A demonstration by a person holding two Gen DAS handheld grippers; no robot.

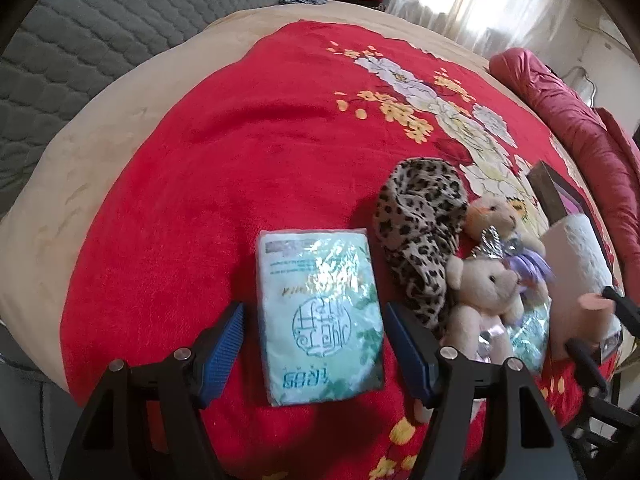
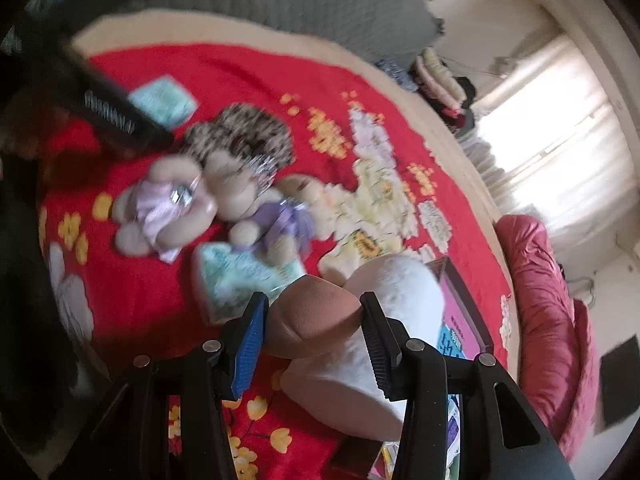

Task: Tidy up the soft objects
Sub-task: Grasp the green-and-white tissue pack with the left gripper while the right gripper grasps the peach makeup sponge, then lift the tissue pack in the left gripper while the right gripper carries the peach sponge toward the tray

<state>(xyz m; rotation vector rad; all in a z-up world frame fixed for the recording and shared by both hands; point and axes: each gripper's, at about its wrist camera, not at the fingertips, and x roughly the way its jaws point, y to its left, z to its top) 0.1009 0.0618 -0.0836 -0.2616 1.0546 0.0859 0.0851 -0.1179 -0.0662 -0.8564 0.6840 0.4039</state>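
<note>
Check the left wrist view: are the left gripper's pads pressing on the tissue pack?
No. The left gripper straddles the tissue pack, with red blanket showing beside both pads.

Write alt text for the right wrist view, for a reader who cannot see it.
The right gripper is clamped on a tan teardrop makeup sponge above a red floral blanket. Beyond it lie two plush bears, a leopard-print cloth and a pale green tissue pack; the picture is motion-blurred.
</note>
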